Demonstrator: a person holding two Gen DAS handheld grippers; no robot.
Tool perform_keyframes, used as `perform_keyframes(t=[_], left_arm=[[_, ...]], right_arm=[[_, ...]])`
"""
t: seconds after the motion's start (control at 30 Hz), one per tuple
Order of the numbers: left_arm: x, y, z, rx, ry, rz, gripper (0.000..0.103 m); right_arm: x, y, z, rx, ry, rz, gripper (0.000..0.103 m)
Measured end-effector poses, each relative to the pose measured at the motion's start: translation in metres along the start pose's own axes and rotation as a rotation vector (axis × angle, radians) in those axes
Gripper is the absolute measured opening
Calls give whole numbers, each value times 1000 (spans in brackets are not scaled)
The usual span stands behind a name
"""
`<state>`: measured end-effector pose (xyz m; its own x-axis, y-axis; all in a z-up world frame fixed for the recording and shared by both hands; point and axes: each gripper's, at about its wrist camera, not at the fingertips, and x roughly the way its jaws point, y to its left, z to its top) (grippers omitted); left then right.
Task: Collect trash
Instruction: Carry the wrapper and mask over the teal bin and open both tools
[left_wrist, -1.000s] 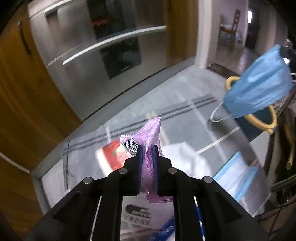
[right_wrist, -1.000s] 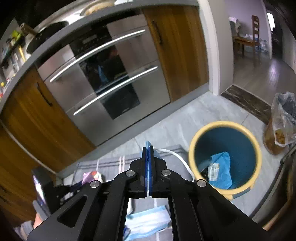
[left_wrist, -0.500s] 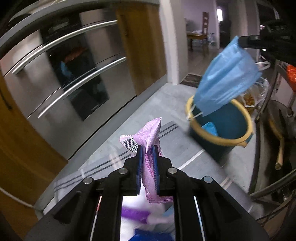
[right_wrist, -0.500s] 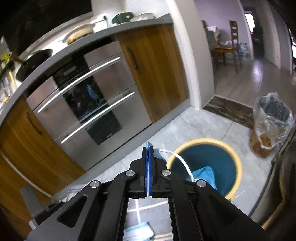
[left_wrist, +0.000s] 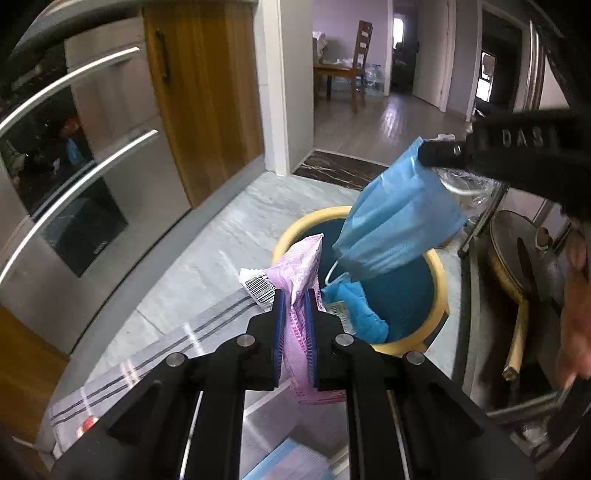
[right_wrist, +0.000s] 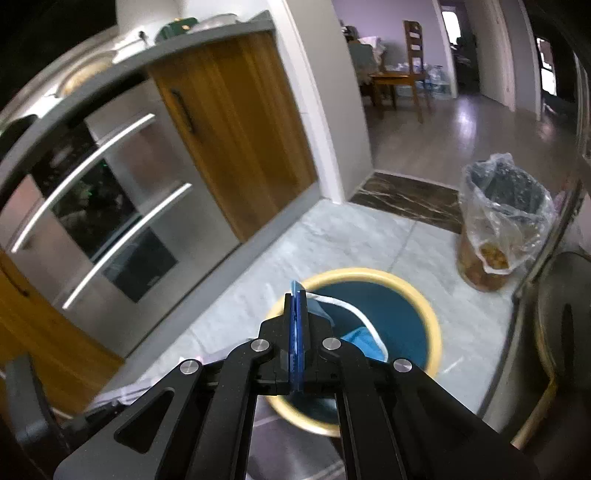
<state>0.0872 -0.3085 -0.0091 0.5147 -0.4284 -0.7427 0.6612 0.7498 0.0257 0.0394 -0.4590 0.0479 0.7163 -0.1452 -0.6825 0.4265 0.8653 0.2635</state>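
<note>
My left gripper (left_wrist: 294, 295) is shut on a crumpled pink wrapper (left_wrist: 300, 269) with a barcode flap, held just left of a blue bin with a yellow rim (left_wrist: 437, 266). My right gripper (right_wrist: 296, 299) is shut on a blue face mask (left_wrist: 399, 225), which hangs over the bin's mouth in the left wrist view. In the right wrist view only the mask's edge (right_wrist: 295, 285) and its white ear loop (right_wrist: 354, 312) show above the bin (right_wrist: 430, 314). Blue trash (left_wrist: 360, 314) lies inside the bin.
A striped grey mat (left_wrist: 147, 365) lies on the tiled floor with another blue mask (left_wrist: 288, 463) and a red item (left_wrist: 87, 424). A steel oven (right_wrist: 99, 218) and wood cabinets (right_wrist: 240, 129) stand left. A plastic-lined pail (right_wrist: 498, 225) stands beyond the bin. Metal pans (left_wrist: 524, 258) are at right.
Both grippers have moved toward the bin with their loads. The mask now hangs over the bin's opening and the wrapper is close to the rim.
</note>
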Motion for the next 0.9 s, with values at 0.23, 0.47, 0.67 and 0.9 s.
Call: perform_keyframes(t=[0.23, 0.47, 0.67, 0.9], left_arm=[[38, -12, 13, -28, 7, -113, 11], [84, -25, 18, -20, 60, -106, 11], [95, -32, 22, -2, 54, -88, 11], [96, -35, 23, -3, 45, -75, 13]], right_arm=[[22, -24, -1, 36, 36, -61, 2], [39, -39, -1, 68, 77, -97, 2], [41, -37, 0, 49, 85, -103, 2], [41, -37, 0, 45, 89, -101, 2]])
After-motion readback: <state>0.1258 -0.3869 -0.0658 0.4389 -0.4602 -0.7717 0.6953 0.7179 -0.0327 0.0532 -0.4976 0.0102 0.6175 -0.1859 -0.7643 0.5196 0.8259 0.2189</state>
